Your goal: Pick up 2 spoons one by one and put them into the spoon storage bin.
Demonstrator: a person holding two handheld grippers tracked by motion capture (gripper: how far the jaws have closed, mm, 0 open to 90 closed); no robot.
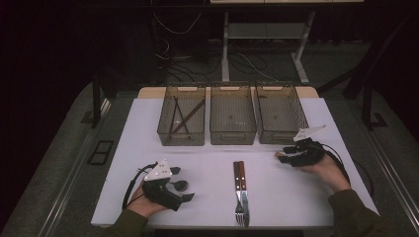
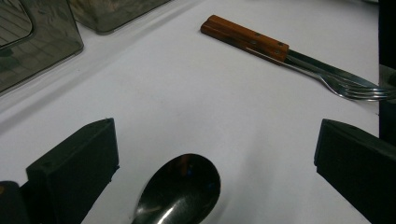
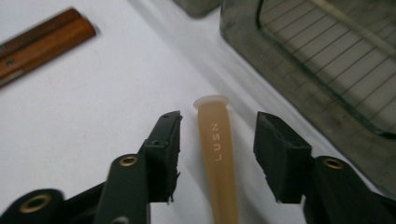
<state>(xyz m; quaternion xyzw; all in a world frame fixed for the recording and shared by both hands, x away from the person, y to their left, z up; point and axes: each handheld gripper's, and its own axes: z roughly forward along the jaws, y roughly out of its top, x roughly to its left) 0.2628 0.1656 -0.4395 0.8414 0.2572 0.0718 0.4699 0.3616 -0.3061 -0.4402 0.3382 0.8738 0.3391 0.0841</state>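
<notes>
A tan plastic handle stamped with letters lies on the white table beside the right-hand bin. My right gripper straddles it with a gap on each side, its pads off the handle. In the high view that gripper sits at the table's right. My left gripper stands open at the front left with a dark spoon bowl lying between its jaws, untouched. From above, the spoon lies just right of the left gripper.
A fork and a knife with wooden handles lie side by side at the front middle. Three smoky clear bins line the back: the left bin holds thin dark sticks, the middle bin looks bare.
</notes>
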